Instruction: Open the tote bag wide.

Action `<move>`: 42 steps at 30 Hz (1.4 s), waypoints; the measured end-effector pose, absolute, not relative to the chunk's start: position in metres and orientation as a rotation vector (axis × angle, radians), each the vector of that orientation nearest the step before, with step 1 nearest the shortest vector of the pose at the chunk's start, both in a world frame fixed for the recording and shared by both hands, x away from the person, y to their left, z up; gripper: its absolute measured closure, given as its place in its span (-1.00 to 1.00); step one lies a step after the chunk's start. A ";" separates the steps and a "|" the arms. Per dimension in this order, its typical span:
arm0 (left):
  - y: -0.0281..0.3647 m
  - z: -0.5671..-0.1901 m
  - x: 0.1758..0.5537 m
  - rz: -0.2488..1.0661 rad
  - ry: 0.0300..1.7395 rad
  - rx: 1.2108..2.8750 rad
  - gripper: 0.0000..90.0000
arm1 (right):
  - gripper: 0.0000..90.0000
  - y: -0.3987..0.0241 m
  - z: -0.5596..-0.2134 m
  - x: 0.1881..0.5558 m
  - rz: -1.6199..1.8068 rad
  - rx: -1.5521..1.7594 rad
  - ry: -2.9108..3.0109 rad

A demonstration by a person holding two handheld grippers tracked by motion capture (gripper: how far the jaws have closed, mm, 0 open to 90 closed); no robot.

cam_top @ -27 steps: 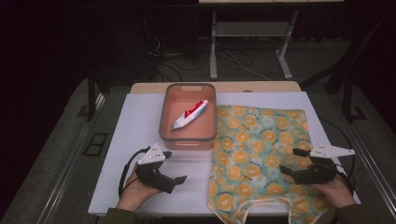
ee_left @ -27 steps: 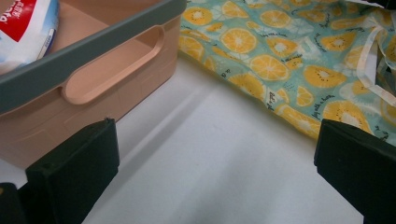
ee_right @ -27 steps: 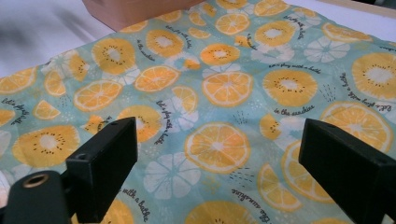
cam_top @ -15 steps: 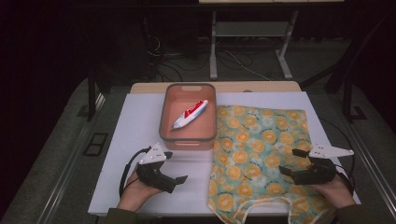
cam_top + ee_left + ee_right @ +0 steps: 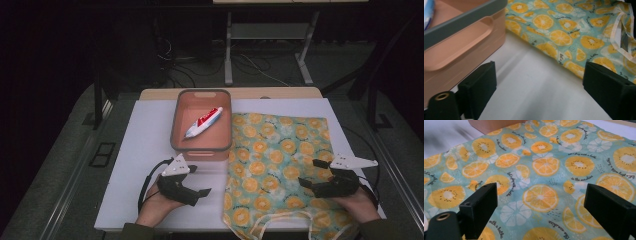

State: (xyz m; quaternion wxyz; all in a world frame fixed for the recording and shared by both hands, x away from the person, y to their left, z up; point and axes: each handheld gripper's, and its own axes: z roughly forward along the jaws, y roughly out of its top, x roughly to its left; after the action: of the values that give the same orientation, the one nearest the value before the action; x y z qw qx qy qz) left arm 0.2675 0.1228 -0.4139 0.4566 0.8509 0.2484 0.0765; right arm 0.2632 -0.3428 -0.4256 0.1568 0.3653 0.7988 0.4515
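orange-print cloth (image 5: 277, 165) unmoved; left hand-held gripper (image 5: 196, 183) shifted slightly toward it

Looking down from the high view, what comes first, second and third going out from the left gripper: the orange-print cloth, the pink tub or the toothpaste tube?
From the left gripper, in the high view:
1. The orange-print cloth, whose near edge lies just to its right, beyond the open jaws.
2. The pink tub, just ahead of it toward the table's middle.
3. The toothpaste tube, lying inside the tub, farther back.

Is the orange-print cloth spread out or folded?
Spread flat: the cloth lies open on the table beside the bin.
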 end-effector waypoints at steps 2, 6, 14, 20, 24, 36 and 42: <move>0.117 -0.415 0.268 0.183 0.613 2.102 -0.68 | -0.74 -0.342 -0.426 0.263 1.289 1.045 2.288; 0.107 -0.418 0.272 0.172 0.609 2.104 -0.66 | -0.74 -0.342 -0.426 0.264 1.287 1.047 2.286; 0.082 -0.426 0.275 0.166 0.601 2.138 -0.57 | -0.74 -0.342 -0.426 0.264 1.279 1.041 2.288; 0.065 -0.436 0.280 0.151 0.606 2.186 -0.55 | -0.75 -0.342 -0.426 0.264 1.276 1.041 2.287; 0.057 -0.440 0.282 0.123 0.607 2.192 -0.51 | -0.74 -0.342 -0.427 0.264 1.273 1.039 2.290; 0.043 -0.450 0.289 0.066 0.603 2.237 0.27 | -0.74 -0.342 -0.426 0.263 1.272 1.035 2.289; 0.037 -0.448 0.294 0.074 0.576 2.257 0.90 | -0.74 -0.341 -0.426 0.263 1.269 1.033 2.288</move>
State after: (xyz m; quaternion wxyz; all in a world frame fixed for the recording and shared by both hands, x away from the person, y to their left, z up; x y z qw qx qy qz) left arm 0.2940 0.0366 -0.4481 0.3945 0.8899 0.2271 0.0291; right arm 0.2631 -0.3414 -0.4262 0.1634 0.3624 0.8024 0.4450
